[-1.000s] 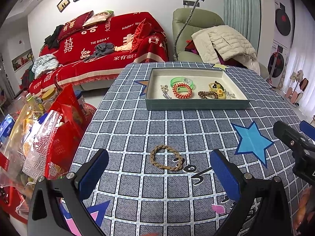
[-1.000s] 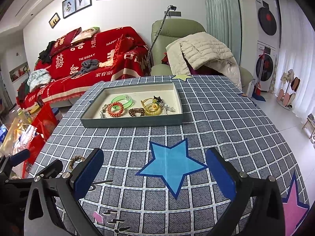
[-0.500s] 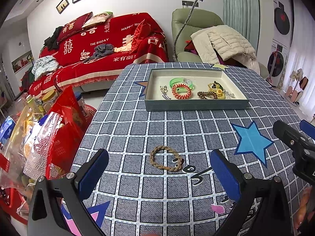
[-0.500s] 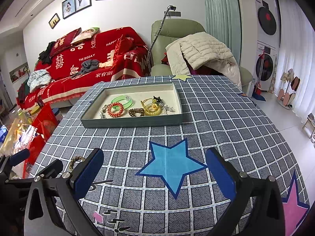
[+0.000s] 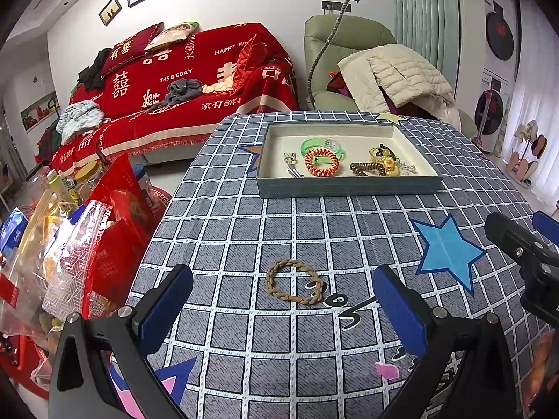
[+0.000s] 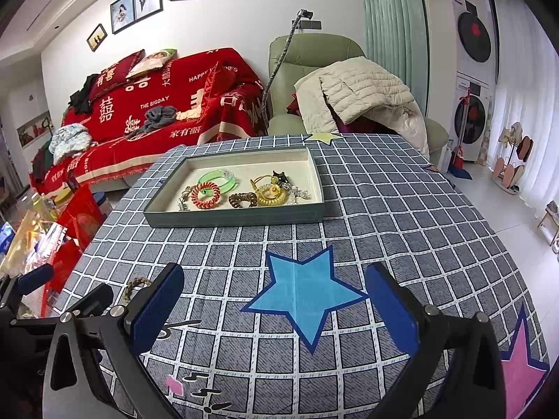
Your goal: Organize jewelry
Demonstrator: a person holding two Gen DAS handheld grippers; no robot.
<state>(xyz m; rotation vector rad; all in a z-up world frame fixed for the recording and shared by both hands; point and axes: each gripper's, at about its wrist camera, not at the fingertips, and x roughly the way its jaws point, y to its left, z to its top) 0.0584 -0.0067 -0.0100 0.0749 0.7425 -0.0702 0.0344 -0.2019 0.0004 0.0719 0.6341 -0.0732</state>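
A brown braided bracelet (image 5: 295, 281) lies on the checked tablecloth, just ahead of my open, empty left gripper (image 5: 283, 309); it also shows in the right wrist view (image 6: 134, 284). A grey tray (image 5: 349, 186) further back holds a green bangle (image 5: 323, 146), an orange coil band (image 5: 321, 162), a brown coil (image 5: 367, 167), yellow pieces (image 5: 384, 160) and a metal clip (image 5: 291, 166). My right gripper (image 6: 274, 309) is open and empty above a blue star, the tray (image 6: 237, 218) beyond it.
Snack bags (image 5: 70, 244) and bottles crowd the table's left edge. A red sofa (image 5: 174, 87) and a green armchair with a jacket (image 5: 384, 76) stand behind the table. The right gripper's body (image 5: 524, 255) shows at the right of the left wrist view.
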